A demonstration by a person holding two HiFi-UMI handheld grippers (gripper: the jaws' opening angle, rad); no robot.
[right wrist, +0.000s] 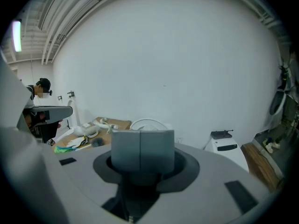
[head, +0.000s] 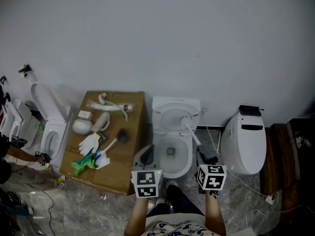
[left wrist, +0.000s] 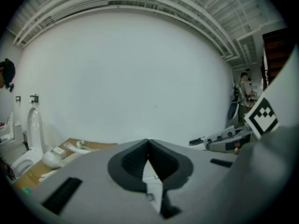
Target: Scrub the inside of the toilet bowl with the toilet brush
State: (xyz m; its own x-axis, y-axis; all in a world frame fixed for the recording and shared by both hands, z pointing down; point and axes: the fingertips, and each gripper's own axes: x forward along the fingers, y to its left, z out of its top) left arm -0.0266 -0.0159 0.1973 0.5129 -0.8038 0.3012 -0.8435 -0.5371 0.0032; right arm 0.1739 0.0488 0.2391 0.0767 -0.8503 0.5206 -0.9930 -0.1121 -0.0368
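Observation:
The white toilet (head: 158, 113) stands against the wall with its lid up and its bowl (head: 171, 151) open. A white long-handled tool (head: 191, 130) lies slanted across the bowl's right rim. On the cardboard (head: 133, 107) to the left lies a toilet brush (head: 120, 136) with a black head and a white handle. My left gripper (head: 145, 156) hovers at the bowl's near left edge, shut and holding nothing (left wrist: 148, 146). My right gripper (head: 206, 157) hovers at the bowl's near right side, its pads together and bare (right wrist: 140, 148). The raised lid (right wrist: 148, 123) shows just beyond them.
The cardboard also holds a white glove (head: 89, 143), a green cloth (head: 83, 163) and white fittings (head: 109, 105). A second toilet (head: 244, 142) stands to the right, and another (head: 51, 127) to the left. Cables (head: 248, 183) cross the stone floor. A person (right wrist: 39, 88) stands far left.

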